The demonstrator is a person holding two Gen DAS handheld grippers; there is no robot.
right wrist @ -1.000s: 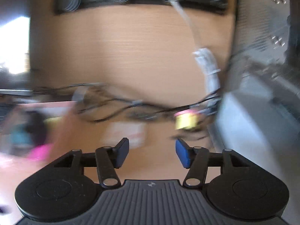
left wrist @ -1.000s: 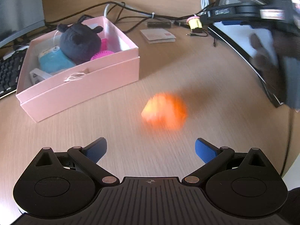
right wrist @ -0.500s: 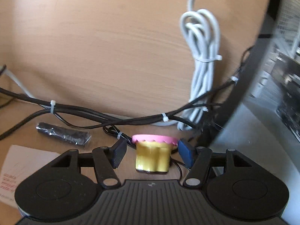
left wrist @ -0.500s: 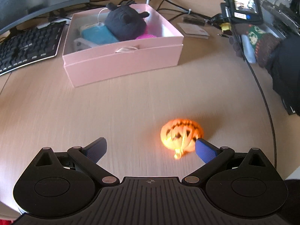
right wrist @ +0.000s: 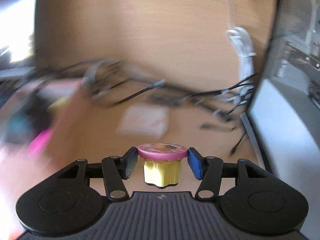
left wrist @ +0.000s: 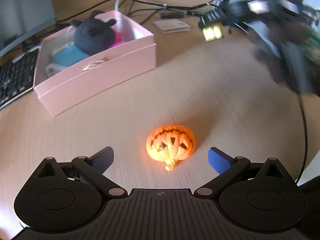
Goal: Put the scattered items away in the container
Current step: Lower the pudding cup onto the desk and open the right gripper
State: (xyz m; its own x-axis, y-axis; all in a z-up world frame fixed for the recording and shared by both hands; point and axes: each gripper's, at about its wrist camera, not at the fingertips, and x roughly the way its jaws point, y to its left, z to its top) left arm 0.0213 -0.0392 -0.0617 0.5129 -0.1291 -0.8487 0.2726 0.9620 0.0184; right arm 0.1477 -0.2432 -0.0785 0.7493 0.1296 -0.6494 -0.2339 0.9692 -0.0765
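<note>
An orange pumpkin toy (left wrist: 171, 145) lies on the desk just ahead of my open left gripper (left wrist: 161, 157), a little right of its middle. The pink box (left wrist: 96, 76) stands at the far left with a dark plush (left wrist: 94, 35), a blue item and a magenta item inside. My right gripper (right wrist: 162, 161) is shut on a small yellow jar with a pink lid (right wrist: 162, 167) and holds it above the desk. The jar also shows in the left wrist view (left wrist: 212, 32), far right of the box.
A keyboard (left wrist: 12, 78) lies left of the box. Black cables (left wrist: 160, 6) run along the back of the desk. A white card (left wrist: 171, 25) lies behind the box. A computer case (right wrist: 290, 100) stands at the right, with a white cable bundle (right wrist: 243, 48).
My right gripper has closed on the yellow jar and lifted it away from the cables, toward the box. My left gripper has shifted so the pumpkin sits between its fingers.
</note>
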